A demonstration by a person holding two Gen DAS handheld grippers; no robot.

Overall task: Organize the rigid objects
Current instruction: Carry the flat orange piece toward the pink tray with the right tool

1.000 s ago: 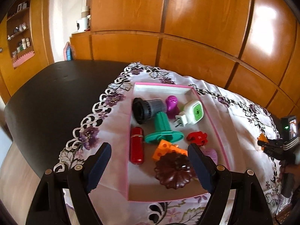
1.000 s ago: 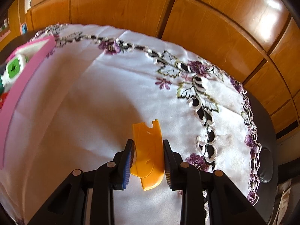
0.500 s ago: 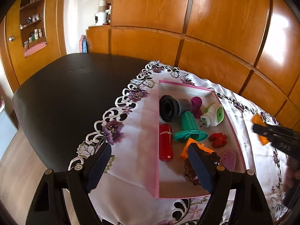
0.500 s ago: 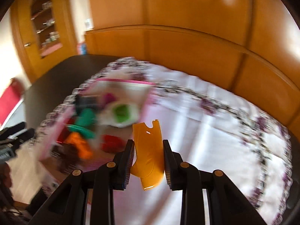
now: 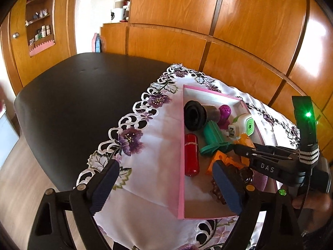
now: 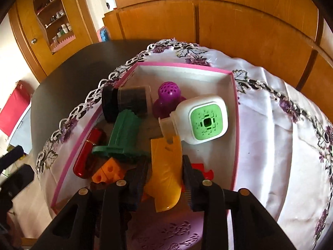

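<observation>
My right gripper hangs over the pink tray with a curved orange plastic piece between its pads; its jaws are starting to open. In the left wrist view the right gripper reaches in from the right over the tray. My left gripper hovers at the tray's near-left corner, its jaws opening wider with nothing between them. In the tray lie a black strainer, a purple knob, a white-and-green plug, a green holder, a red cylinder and an orange cheese block.
The tray sits on a white embroidered cloth covering the right part of a dark table. A brown fluted mould and a lilac heart lie at the tray's near end. Wooden cabinets stand behind.
My right gripper lifted the orange piece off the cloth and swung it left, over the tray. The left gripper shifted left, and its jaws now stand wider.
</observation>
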